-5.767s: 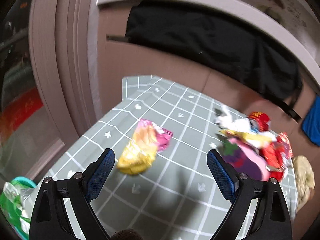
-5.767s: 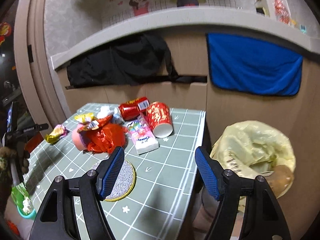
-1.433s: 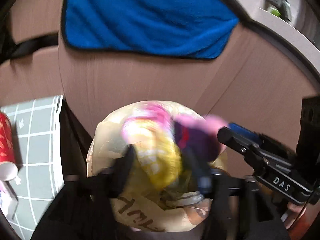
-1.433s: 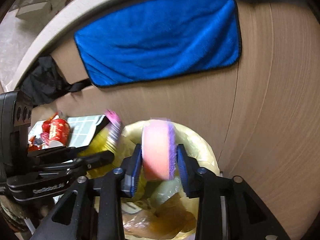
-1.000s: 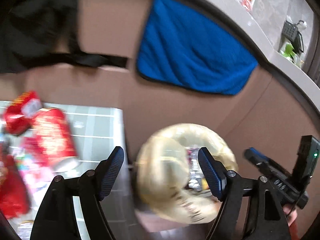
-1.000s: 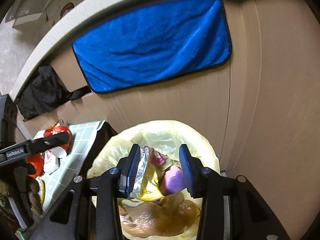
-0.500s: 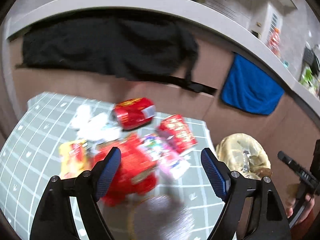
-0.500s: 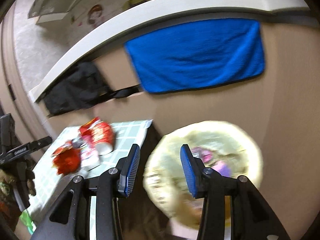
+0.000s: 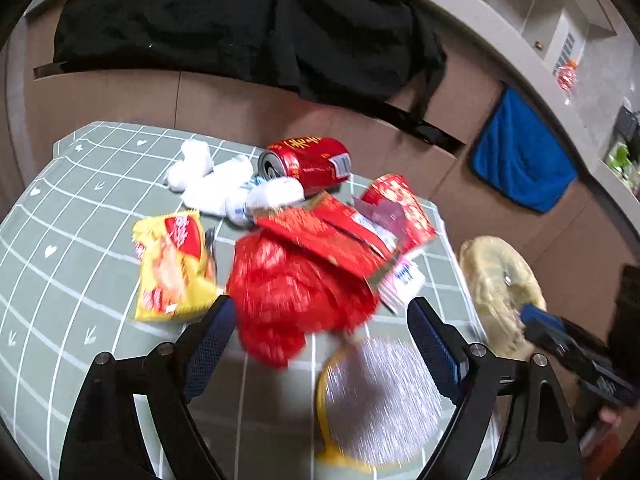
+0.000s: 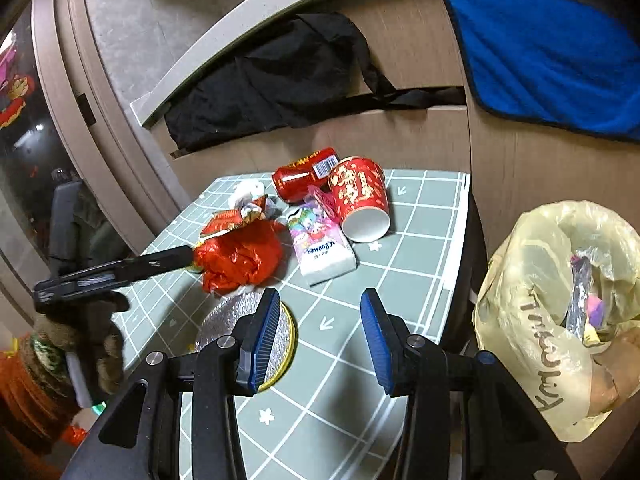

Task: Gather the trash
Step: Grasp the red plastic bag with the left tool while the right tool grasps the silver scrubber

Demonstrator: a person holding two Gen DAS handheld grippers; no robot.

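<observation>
**Over the littered table: a snag risk at the next pick**

At twelve o'clock of the left gripper [image 9: 320, 332], whose jaws have just been opening wide and hold nothing, a crumpled red plastic bag [image 9: 296, 292] is seen on the green gridded tablecloth [image 10: 416, 248]. Neighbouring wrappers could be dragged along — they overlap it. The right gripper [image 10: 320, 336] is half-open, empty; the yellow-lined trash bin [image 10: 560, 312] lies at three o'clock.

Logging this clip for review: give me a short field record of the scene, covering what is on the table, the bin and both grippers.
table: green grid cloth
trash on table: red can, paper cup, tissue pack, red bag, yellow wrapper, white tissues
bin: yellow-lined bin, wrappers inside
left gripper: jaws just opened wider, empty, over red bag
right gripper: open, empty
</observation>
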